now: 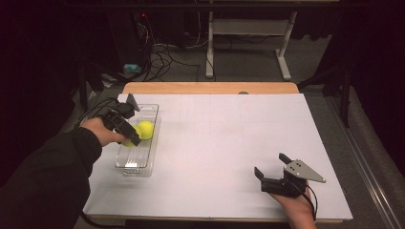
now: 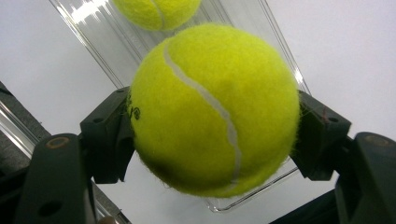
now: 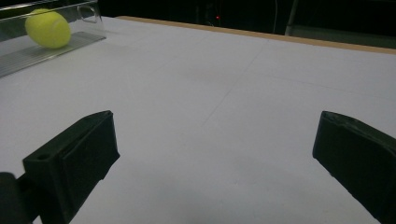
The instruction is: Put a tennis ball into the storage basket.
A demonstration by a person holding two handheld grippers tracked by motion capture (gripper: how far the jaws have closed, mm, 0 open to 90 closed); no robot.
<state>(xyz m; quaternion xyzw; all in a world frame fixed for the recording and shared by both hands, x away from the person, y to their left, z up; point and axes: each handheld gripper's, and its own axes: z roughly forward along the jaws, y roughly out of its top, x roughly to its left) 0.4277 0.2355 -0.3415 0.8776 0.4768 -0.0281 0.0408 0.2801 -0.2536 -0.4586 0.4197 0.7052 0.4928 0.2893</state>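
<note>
My left gripper (image 1: pixel 133 138) is shut on a yellow tennis ball (image 2: pixel 215 109), held just over the near half of a clear plastic tray (image 1: pixel 138 160) at the table's left. In the left gripper view both black jaws press the ball's sides. A second tennis ball (image 1: pixel 146 129) lies in the tray farther back; it also sits at the top of the left gripper view (image 2: pixel 156 11) and at the upper left of the right gripper view (image 3: pixel 48 28). My right gripper (image 1: pixel 270 163) rests open near the front right of the white table (image 1: pixel 229 138), nothing between its jaws (image 3: pixel 210 154).
The tray (image 3: pixel 46 51) is long and narrow and runs front to back. A wooden strip (image 1: pixel 210 88) edges the table's far side. Beyond it are cables on the floor and a white desk frame (image 1: pixel 248 43). A dark-sleeved forearm (image 1: pixel 47 176) comes in at the lower left.
</note>
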